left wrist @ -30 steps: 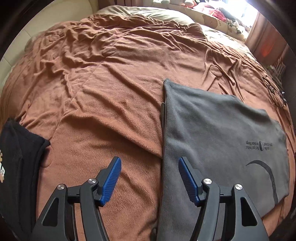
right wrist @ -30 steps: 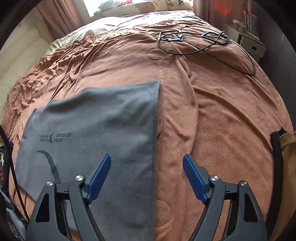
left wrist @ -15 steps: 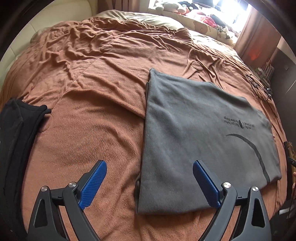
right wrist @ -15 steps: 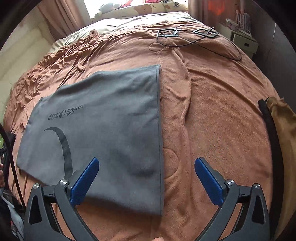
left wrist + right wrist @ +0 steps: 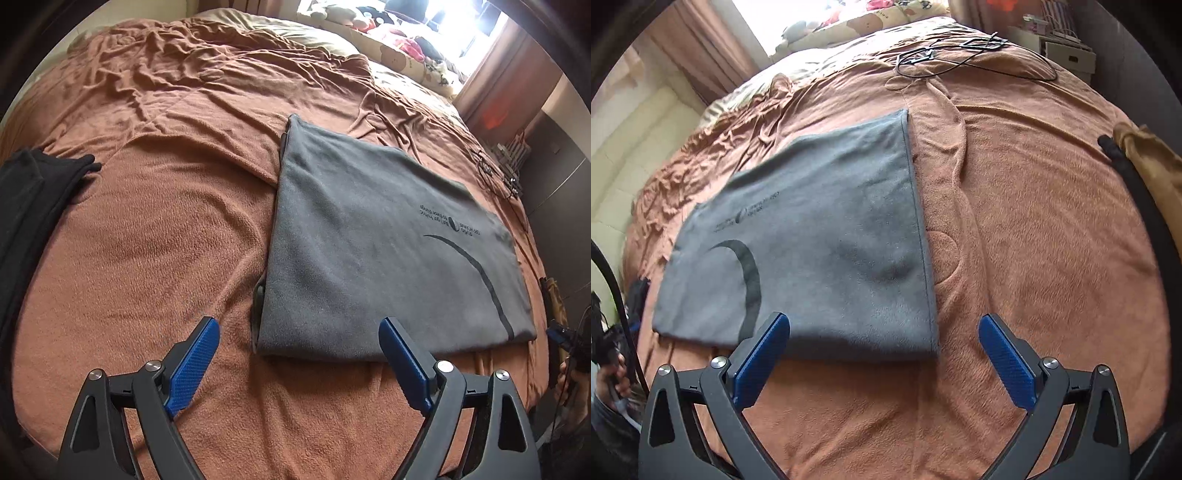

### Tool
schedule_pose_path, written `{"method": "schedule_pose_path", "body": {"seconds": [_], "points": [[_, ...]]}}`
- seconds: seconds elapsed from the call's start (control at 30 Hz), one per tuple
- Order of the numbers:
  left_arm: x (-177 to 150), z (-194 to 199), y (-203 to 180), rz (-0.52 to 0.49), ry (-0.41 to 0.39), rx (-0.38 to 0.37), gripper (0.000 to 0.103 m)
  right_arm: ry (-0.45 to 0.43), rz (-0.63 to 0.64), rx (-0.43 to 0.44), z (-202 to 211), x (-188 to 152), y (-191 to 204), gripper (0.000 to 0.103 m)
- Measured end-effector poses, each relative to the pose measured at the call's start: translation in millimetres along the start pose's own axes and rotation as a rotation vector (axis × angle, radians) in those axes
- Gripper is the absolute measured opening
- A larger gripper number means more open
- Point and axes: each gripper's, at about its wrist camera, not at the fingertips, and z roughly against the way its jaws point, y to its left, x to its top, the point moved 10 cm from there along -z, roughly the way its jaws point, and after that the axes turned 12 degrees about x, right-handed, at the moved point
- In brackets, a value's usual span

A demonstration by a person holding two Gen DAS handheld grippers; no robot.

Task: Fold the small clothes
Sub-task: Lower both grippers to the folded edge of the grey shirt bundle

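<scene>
Each gripper (image 5: pixel 299 360) (image 5: pixel 884 356) has black arms, 2 ribbed blue pads, silver screws.

- Left wrist view looks steeply down from near, left of the folded grey garment (image 5: pixel 384 251).
- Right wrist view looks down from its right; both share the garment (image 5: pixel 820 236).

A wide bed covered by a brown blanket (image 5: pixel 155 258) lies mostly bare. A folded grey garment (image 5: pixel 369 251) sits flat at its middle, with open blanket on every side of it. Obstacles keep to the edges — a black garment (image 5: pixel 33 206) at the left, a tan and black garment (image 5: pixel 1145 166) at the right, tangled black cables (image 5: pixel 960 55) at the far end.
</scene>
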Motion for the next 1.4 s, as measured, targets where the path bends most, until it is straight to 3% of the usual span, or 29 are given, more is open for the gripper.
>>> {"method": "schedule_pose_path", "body": {"seconds": [0.1, 0.2, 0.27, 0.43, 0.7, 0.87, 1.1, 1.4], "points": [[-6, 2, 2, 0.047, 0.01, -0.046, 0.077, -0.005, -0.055, 0.023, 2, -8, -7, 0.08], [-11, 1, 3, 0.094, 0.03, -0.108, 0.068, -0.017, -0.125, 0.064, 2, -14, -12, 0.074], [-13, -1, 8, 0.12, 0.039, -0.099, 0.065, -0.037, -0.166, 0.097, 3, -16, -16, 0.072], [-13, -3, 14, 0.205, 0.056, -0.161, 0.064, -0.074, -0.258, 0.136, 6, -24, -33, 0.063], [-18, -10, 13, 0.292, 0.082, -0.238, 0.052, -0.091, -0.396, 0.253, 1, -39, -45, 0.044], [-25, -25, 15, 0.35, 0.108, -0.268, 0.052, -0.059, -0.43, 0.293, -15, -46, -48, 0.043], [-28, -36, 19, 0.43, 0.134, -0.296, 0.046, -0.074, -0.459, 0.296, -33, -39, -56, 0.043], [-46, -36, 20, 0.479, 0.16, -0.318, 0.046, -0.079, -0.462, 0.282, -34, -42, -48, 0.043]]}}
